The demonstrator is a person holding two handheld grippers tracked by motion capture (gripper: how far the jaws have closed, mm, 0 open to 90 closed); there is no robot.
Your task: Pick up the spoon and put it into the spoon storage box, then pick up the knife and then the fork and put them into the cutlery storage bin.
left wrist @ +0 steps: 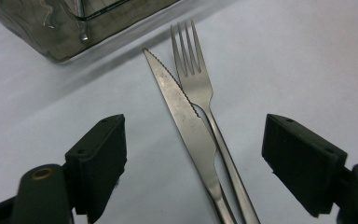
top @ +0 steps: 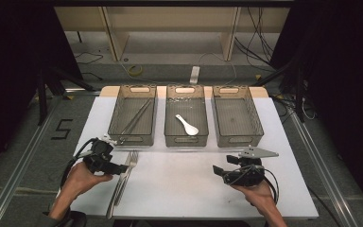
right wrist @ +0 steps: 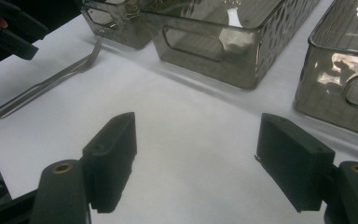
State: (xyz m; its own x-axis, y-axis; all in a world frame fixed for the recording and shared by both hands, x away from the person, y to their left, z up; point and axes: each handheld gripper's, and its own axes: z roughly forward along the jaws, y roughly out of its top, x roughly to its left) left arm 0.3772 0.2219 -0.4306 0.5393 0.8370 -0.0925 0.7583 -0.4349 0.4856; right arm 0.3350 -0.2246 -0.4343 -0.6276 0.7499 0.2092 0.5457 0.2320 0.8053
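Note:
A steel fork (top: 131, 161) and a serrated knife (top: 115, 198) lie side by side on the white mat, front left. My left gripper (top: 122, 168) hovers just left of them, open. In the left gripper view the knife (left wrist: 182, 112) and fork (left wrist: 198, 79) run between its spread jaws (left wrist: 196, 133), untouched. My right gripper (top: 216, 170) is held at the front right, open over bare mat, with nothing between its fingers (right wrist: 196, 135). Its view shows the fork (right wrist: 77, 67) far off to the left.
Three smoky plastic bins stand in a row at the back. The left bin (top: 131, 140) holds thin metal chopsticks (top: 138, 117), the middle bin (top: 186, 140) a white spoon (top: 187, 125), and the right bin (top: 240, 139) looks bare. The table edge runs close along the front.

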